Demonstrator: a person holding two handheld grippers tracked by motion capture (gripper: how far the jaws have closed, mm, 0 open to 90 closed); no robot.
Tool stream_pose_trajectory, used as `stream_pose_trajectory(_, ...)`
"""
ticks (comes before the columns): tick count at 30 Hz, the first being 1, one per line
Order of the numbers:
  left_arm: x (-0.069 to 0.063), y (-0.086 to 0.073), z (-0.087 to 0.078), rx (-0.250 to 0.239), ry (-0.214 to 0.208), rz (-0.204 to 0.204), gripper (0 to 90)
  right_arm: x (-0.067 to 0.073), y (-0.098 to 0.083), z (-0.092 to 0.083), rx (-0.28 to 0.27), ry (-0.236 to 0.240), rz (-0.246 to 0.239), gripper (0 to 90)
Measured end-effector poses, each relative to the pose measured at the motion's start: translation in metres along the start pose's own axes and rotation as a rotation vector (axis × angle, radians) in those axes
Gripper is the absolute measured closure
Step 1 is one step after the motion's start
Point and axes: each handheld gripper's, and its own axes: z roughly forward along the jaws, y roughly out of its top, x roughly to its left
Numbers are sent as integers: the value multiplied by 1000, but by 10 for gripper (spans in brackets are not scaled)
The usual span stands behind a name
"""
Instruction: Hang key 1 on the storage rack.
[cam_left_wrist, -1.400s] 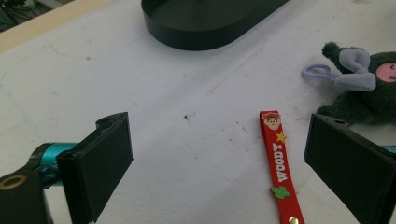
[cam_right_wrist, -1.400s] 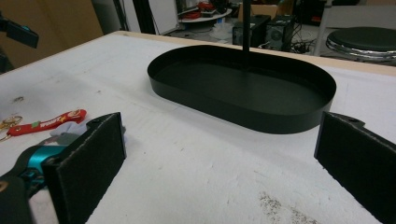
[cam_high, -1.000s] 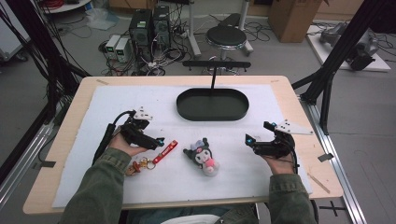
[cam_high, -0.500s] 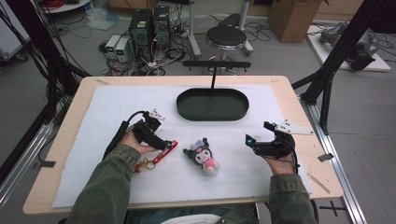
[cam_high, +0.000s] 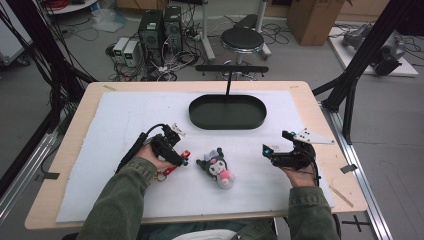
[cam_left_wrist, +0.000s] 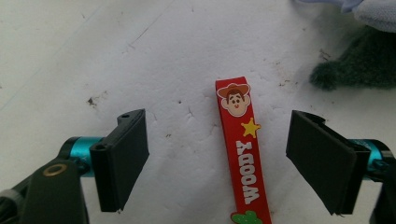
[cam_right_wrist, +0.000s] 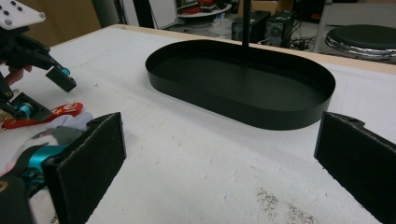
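We have the left tool (cam_left_wrist: 217, 158) spread but just now closing astride the red Woody keychain strap (cam_left_wrist: 242, 154), lying flat on the table (cam_high: 125, 115); light, bendy and thin, it likely wants pinching across its narrow mid-length edges.

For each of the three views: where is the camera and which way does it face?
High view: above the person's side, looking forward and down at the table; forearms, both grippers.
Left gripper view: on the left gripper, facing down at the red strap; its jaws.
Right gripper view: on the right gripper, facing the tray; its jaws.
All share the strap.
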Motion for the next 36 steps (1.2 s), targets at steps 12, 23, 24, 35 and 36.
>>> stream_pose_trajectory(12,-6,3,8,30,10,11,411,-1,-1,1,7,-5,1,10)
stream_pose_trajectory(23,-5,4,6,31,6,7,705,-2,-1,2,22,-14,1,10)
stream_pose_trajectory(24,-6,4,7,21,14,6,705,-2,-1,2,22,-14,1,10)
stream_pose_trajectory(35,-1,2,-9,-52,22,-7,734,-3,-1,2,15,-15,12,10)
stream_pose_trajectory(36,-1,2,-9,-52,22,-7,735,-3,-1,2,12,-16,13,10)
